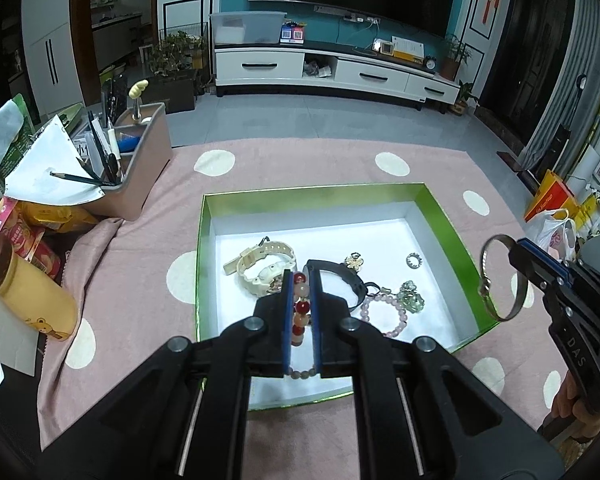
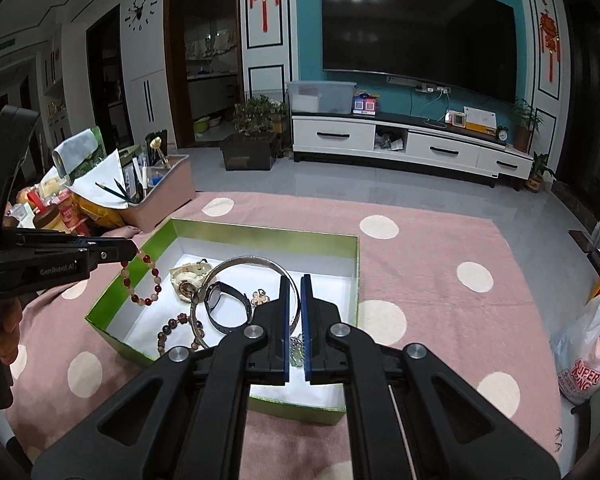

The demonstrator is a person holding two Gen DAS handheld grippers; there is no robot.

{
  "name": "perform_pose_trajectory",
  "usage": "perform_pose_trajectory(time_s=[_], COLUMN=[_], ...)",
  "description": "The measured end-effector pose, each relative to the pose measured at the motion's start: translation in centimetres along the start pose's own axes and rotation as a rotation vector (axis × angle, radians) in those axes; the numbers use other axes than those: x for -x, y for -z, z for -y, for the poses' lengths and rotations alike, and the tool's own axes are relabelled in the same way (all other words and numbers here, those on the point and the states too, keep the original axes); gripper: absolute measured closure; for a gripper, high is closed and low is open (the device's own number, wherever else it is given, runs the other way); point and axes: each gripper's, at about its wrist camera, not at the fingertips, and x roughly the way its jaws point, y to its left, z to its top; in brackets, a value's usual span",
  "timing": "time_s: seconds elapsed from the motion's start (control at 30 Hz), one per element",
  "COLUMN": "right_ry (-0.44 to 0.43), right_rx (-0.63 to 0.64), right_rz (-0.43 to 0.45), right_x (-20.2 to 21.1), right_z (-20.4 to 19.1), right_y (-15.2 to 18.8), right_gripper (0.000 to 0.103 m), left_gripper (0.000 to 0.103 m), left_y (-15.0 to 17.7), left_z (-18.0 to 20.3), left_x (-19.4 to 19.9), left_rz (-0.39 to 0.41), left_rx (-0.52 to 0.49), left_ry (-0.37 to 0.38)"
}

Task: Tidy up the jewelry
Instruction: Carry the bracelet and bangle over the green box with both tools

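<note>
A green box (image 1: 444,216) with a white floor sits on the pink dotted cloth; it also shows in the right wrist view (image 2: 260,232). My left gripper (image 1: 301,276) is shut on a red and peach bead bracelet (image 1: 302,304), held above the box; the bracelet hangs from it in the right wrist view (image 2: 148,280). My right gripper (image 2: 295,280) is shut on a silver bangle (image 2: 244,262), seen at the box's right side in the left wrist view (image 1: 500,276). Inside lie a cream watch (image 1: 262,266), a black watch (image 2: 224,308), a pink bead bracelet (image 1: 384,312), a brown bead bracelet (image 2: 172,328), a ring (image 1: 413,260) and pendants.
A pink organiser (image 1: 140,148) with pens stands at the back left beside snack packs and a yellow bottle (image 1: 32,292). A plastic bag (image 2: 588,352) lies at the right edge. The TV cabinet (image 2: 412,148) stands far behind across the floor.
</note>
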Motion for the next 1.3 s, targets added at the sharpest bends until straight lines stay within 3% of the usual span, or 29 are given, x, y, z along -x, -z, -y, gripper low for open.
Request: perform_pose_trajectory(time_s=[0.6, 1.3], right_ry=[0.015, 0.056], right_rx=[0.022, 0.011], right_rz=[-0.140, -0.284], right_x=[-6.5, -11.8], right_z=[-0.7, -0.5], right_y=[-0.9, -0.5], right_gripper=[0.099, 0.099], left_gripper=[0.096, 0.096], left_y=[0.7, 0.6], left_z=[-0.9, -2.0], left_x=[-4.9, -7.1], left_rz=[-0.109, -0.153], left_rx=[-0.009, -0.009], left_ry=[-0.020, -0.070])
